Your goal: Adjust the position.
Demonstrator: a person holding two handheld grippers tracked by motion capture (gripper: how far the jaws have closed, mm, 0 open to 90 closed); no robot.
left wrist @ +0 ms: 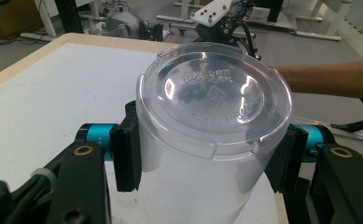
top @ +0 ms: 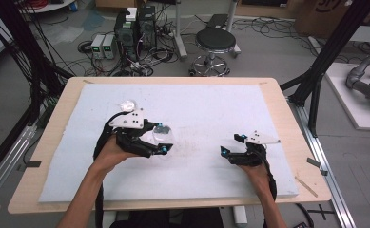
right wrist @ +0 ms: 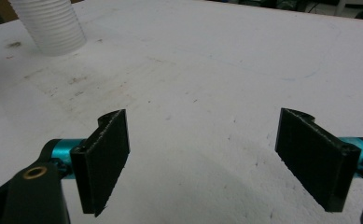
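Progress looks early: my left gripper point(left wrist: 202, 158) has its fingers point(left wrist: 125, 154) clamped on the lidded clear cup point(left wrist: 212, 121) at centre frame, while my right gripper point(right wrist: 202, 158) waits wide apart over the white surface point(right wrist: 216, 70).

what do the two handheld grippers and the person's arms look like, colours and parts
Both the left gripper and right gripper have black bodies, flat black pads, teal blue jaw fittings, brass-coloured pivots and a grey three-cornered plate on top. Black cables trail back along bare forearms; no sleeves visible.
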